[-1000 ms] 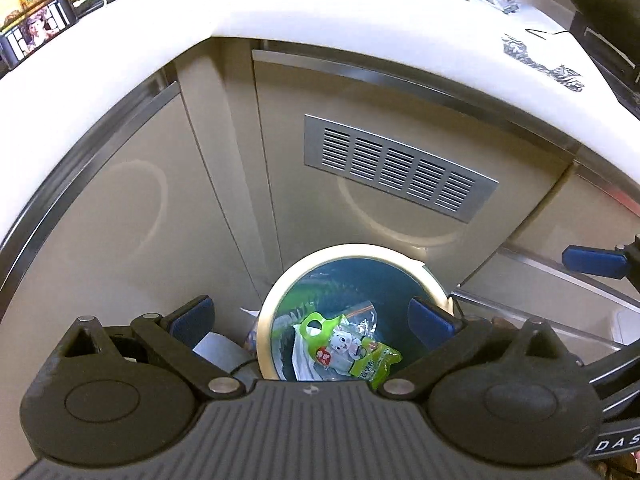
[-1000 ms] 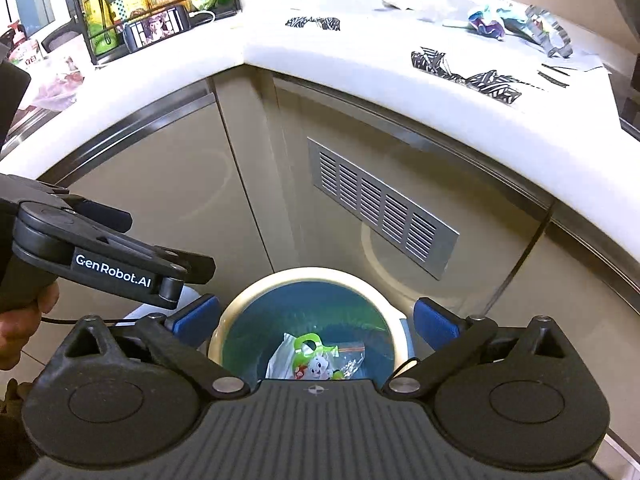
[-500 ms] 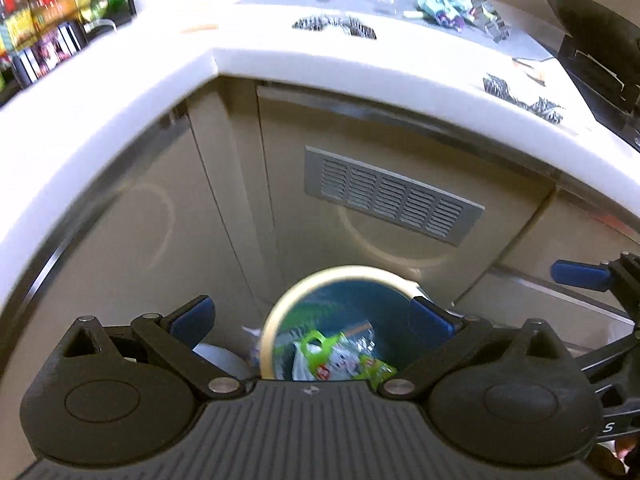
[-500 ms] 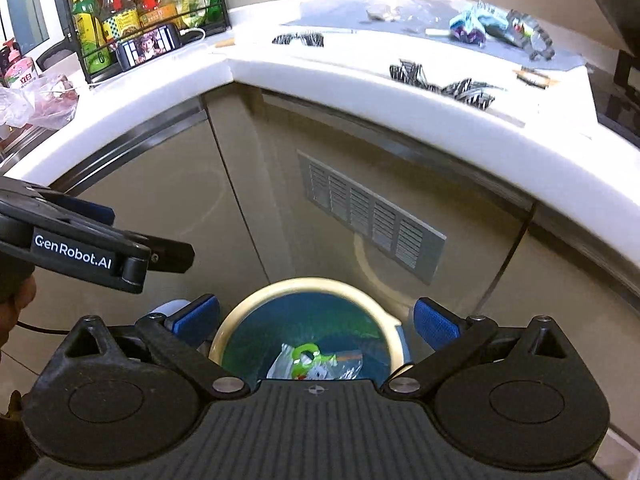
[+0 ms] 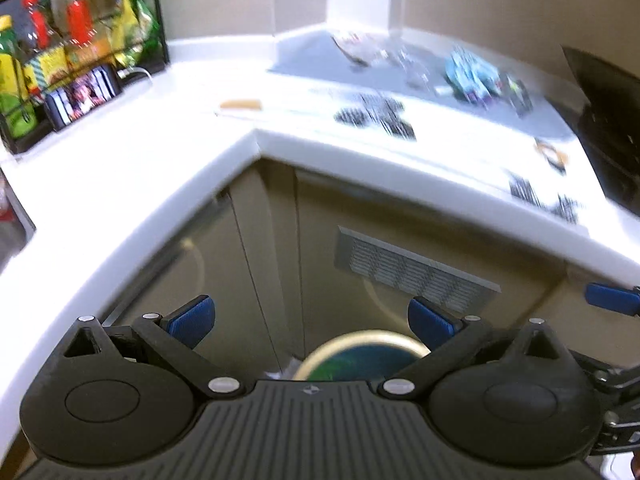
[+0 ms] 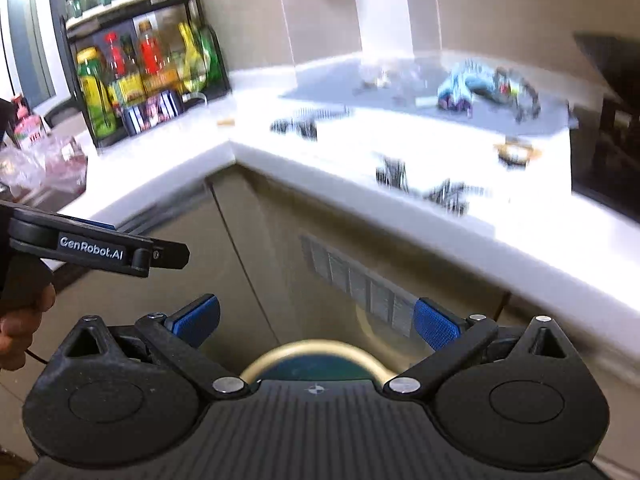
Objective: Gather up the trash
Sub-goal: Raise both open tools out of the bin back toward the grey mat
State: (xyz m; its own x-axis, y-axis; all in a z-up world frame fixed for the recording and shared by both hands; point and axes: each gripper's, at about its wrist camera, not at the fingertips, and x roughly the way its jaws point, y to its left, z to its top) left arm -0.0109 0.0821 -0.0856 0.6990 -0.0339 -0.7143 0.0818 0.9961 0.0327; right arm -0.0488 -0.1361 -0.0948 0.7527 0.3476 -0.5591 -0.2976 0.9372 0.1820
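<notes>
Both the left tongs and right tongs stand wide apart and empty above the bin, with the scraps up on the desk, well apart from them. The views are blurred, so a hasty reach could misjudge the desk edge or pinch short. The nearest scraps look long and flat, roughly along that edge; their pointing I cannot tell.

Both views are smeared by motion blur: the scraps on the white table and the bottles in the rack lose their outlines, while each claw's own body stays sharp. The tabletop glares nearly pure white, and the cupboard fronts below sit dim. Fisheye curvature bends the table edge, with dark corners.
</notes>
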